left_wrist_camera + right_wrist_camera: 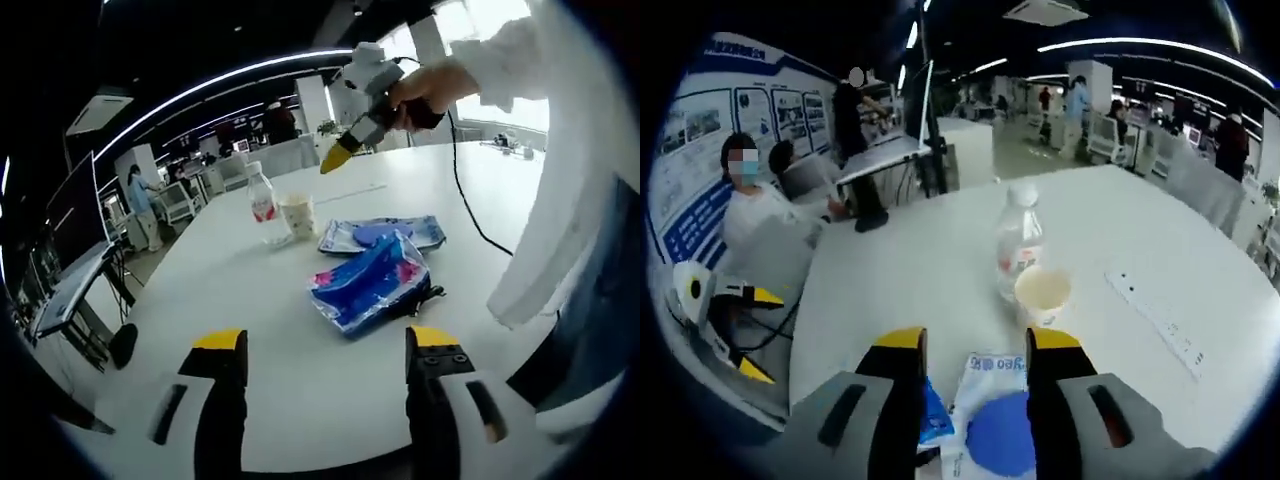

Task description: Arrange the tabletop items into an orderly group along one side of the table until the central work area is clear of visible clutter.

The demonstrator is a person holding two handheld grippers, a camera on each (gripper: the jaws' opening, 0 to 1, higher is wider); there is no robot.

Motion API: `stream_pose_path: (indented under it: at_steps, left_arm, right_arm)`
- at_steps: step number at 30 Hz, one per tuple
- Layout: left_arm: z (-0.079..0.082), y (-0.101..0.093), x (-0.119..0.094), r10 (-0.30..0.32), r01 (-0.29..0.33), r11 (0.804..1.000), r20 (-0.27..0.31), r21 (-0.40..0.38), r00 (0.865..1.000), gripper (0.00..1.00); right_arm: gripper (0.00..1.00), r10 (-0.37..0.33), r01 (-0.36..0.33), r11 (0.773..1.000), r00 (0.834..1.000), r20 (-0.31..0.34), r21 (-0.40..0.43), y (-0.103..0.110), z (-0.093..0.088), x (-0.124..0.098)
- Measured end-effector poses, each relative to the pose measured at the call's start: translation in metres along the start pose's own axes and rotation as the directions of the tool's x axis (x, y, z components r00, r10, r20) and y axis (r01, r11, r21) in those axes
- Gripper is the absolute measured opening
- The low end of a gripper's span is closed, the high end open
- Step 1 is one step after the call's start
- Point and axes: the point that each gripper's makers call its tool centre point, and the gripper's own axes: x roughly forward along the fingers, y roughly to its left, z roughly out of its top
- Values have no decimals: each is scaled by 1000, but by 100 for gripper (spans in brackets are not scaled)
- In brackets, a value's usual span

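Left gripper view: left claw (pixel 325 352) spread wide, empty, low over white round surface (pixel 250 300). Crinkled blue plastic packet (pixel 372 282) just beyond, flat blue-and-white pouch (pixel 382 234) behind, clear plastic bottle (pixel 261 204) beside paper cup (pixel 297 214) farther off.

Right gripper view: right claw (pixel 975 352) open, holding nothing, hovering above the pouch (pixel 992 415). Cup (pixel 1042 292) close ahead; risk of toppling on any forward push.
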Motion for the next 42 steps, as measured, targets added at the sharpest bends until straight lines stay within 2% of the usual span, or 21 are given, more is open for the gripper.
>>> stream_pose_path:
  at_steps: [3, 6, 10, 13, 17, 22, 29, 34, 42]
  left_arm:
    - [-2, 0, 1, -4, 4, 1000, -7, -7, 1000, 66]
    - [-4, -2, 3, -19, 19, 1000, -17, -22, 1000, 67]
    - [-6, -4, 5, -30, 30, 999, -24, -31, 999, 68]
    - [-8, -5, 6, -40, 38, 998, -38, -45, 998, 68]
    - [-8, -8, 6, -51, 48, 997, -47, -66, 998, 69]
    - [-8, -13, 6, -77, 72, 993, -51, -91, 996, 71]
    - [-5, -13, 4, -74, 68, 991, -50, -114, 996, 74]
    - [-5, -14, 3, -79, 73, 990, -48, -124, 996, 77]
    - [-3, -15, 1, -79, 72, 990, -50, -122, 996, 77]
  right_arm:
    - [40, -43, 40, 997, 998, 44, 70, 10, -13, -36]
    - [40, -111, 97, 982, 991, 79, 163, 10, -31, -68]
    - [39, -191, 151, 937, 976, 102, 314, 8, -64, -104]
    - [39, -237, 193, 916, 968, 85, 353, 9, -87, -126]
    - [38, -278, 223, 892, 956, 89, 394, 8, -99, -145]
    - [35, -307, 237, 871, 946, 101, 430, 7, -103, -160]
    - [33, -328, 241, 845, 938, 108, 477, 9, -118, -173]
    - [33, -326, 241, 841, 940, 99, 485, 12, -125, -174]
    - [33, -317, 231, 841, 943, 101, 489, 9, -126, -169]
